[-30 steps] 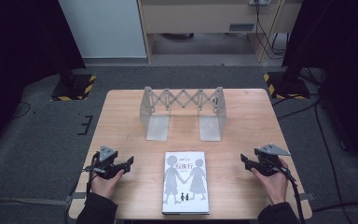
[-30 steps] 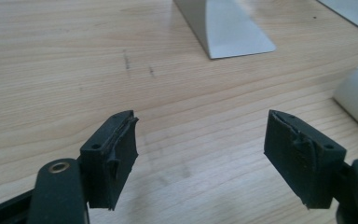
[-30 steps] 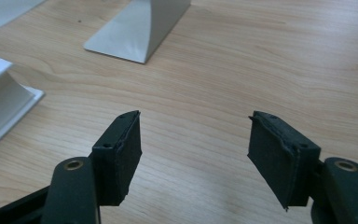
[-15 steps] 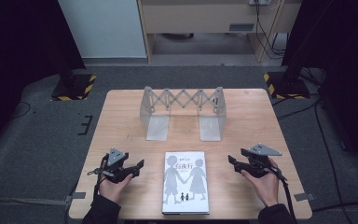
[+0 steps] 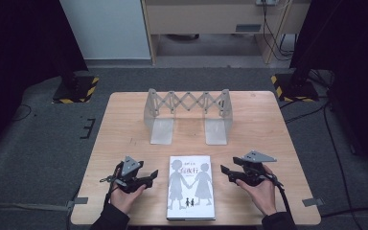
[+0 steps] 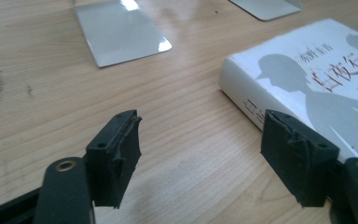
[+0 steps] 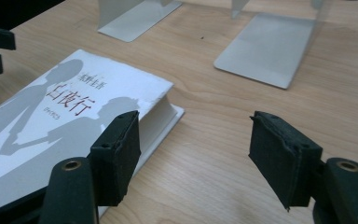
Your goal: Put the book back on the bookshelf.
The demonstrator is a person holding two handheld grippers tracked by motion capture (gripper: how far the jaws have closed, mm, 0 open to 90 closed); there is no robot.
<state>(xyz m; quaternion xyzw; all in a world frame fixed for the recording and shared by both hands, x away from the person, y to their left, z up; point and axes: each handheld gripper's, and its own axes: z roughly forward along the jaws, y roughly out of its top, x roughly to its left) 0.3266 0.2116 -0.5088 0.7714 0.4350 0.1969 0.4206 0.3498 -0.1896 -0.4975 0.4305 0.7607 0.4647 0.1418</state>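
Both grippers have slid inward since a second ago, so I'd guess a two-sided pickup. High view: left gripper [image 5: 149, 178] and right gripper [image 5: 226, 171] flank the white paperback with grey silhouettes [image 5: 191, 186], near-centre on the wooden table [image 5: 124, 120]. Left gripper view: jaws wide open, empty, book's spine edge just beside them. Right gripper view: same, jaws spread, nothing held.

A white book [image 5: 190, 186] lies flat, closed, near the table's front edge.

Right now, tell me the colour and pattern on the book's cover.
White book with grey silhouettes of two figures holding hands, plus red title characters; clearest in the high view.
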